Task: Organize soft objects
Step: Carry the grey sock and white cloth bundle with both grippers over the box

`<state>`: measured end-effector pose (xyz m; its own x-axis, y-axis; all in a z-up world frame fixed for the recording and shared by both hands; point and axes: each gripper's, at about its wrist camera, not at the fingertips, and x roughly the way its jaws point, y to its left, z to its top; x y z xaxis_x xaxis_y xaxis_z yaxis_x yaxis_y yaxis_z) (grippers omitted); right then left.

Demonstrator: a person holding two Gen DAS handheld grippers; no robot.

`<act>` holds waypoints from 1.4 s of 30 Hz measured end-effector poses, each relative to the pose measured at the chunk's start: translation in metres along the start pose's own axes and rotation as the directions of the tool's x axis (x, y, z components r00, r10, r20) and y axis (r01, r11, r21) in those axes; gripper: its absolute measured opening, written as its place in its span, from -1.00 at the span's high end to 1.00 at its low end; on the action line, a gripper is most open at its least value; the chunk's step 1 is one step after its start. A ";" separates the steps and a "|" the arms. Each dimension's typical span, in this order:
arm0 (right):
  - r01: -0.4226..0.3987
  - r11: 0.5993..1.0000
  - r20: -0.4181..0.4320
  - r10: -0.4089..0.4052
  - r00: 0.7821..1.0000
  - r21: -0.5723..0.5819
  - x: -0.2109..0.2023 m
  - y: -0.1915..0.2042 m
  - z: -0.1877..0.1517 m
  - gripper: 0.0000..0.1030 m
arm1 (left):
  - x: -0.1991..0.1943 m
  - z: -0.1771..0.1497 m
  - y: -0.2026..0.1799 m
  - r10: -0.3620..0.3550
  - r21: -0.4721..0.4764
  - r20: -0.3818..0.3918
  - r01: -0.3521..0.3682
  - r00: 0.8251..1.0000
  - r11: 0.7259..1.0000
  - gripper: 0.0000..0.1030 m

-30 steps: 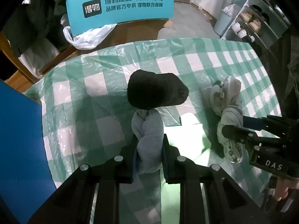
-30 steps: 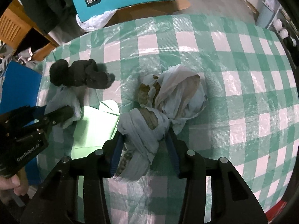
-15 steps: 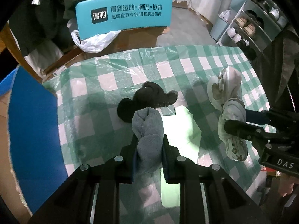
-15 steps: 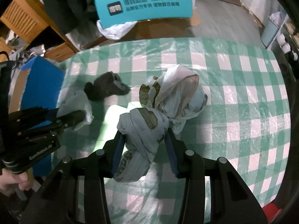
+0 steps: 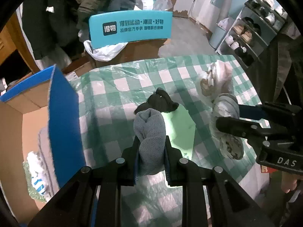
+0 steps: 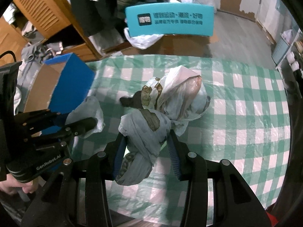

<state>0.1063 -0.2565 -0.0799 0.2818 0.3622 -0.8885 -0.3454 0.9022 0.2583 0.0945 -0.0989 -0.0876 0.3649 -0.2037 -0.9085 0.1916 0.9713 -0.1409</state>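
Observation:
My left gripper is shut on a rolled grey sock bundle, held above the checked tablecloth. A black sock bundle lies on the cloth just beyond it. My right gripper is shut on a pale patterned cloth bundle, lifted off the table. A second pale bundle with brown patches hangs knotted to it. In the right wrist view the left gripper shows at the left with its grey bundle. In the left wrist view the right gripper shows at the right.
An open cardboard box with blue walls stands at the table's left edge. A pale green paper sheet lies on the cloth. Behind the table stand a teal chair back, a white plastic bag and a shoe rack.
Both grippers have risen with their bundles, so the table looks smaller and the blue box has come into view. The hanging pale bundle has lifted off the cloth.

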 end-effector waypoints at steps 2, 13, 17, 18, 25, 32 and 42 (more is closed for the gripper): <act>-0.008 1.000 0.005 0.008 1.000 -0.011 -0.003 0.007 0.000 0.18 | -0.008 -0.003 0.000 0.001 0.001 0.010 -0.001 1.000 1.000 0.58; -0.041 0.996 0.035 0.044 0.998 -0.077 -0.019 0.043 0.004 0.18 | -0.044 -0.017 0.013 0.019 -0.003 0.058 -0.019 0.998 1.000 0.58; -0.058 0.993 0.040 0.063 0.997 -0.102 -0.024 0.059 0.008 0.18 | -0.056 -0.022 0.019 0.029 -0.011 0.073 -0.028 0.997 1.000 0.58; -0.060 0.992 0.040 0.065 0.997 -0.108 -0.024 0.062 0.009 0.18 | -0.058 -0.023 0.021 0.031 -0.013 0.076 -0.030 0.997 0.999 0.58; -0.082 0.985 0.036 0.088 0.995 -0.150 -0.023 0.091 0.014 0.18 | -0.074 -0.032 0.040 0.044 -0.043 0.096 -0.040 0.994 0.998 0.58; -0.104 0.975 0.021 0.110 0.994 -0.197 -0.017 0.122 0.019 0.18 | -0.090 -0.044 0.066 0.055 -0.090 0.121 -0.044 0.991 0.995 0.58; -0.129 0.960 -0.010 0.131 0.991 -0.250 -0.005 0.166 0.025 0.18 | -0.105 -0.062 0.110 0.080 -0.172 0.139 -0.056 0.987 0.984 0.58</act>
<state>0.0699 -0.1033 -0.0228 0.2254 0.4745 -0.8509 -0.5916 0.7606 0.2675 0.0202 0.0367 -0.0318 0.5024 -0.1400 -0.8532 0.0115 0.9878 -0.1553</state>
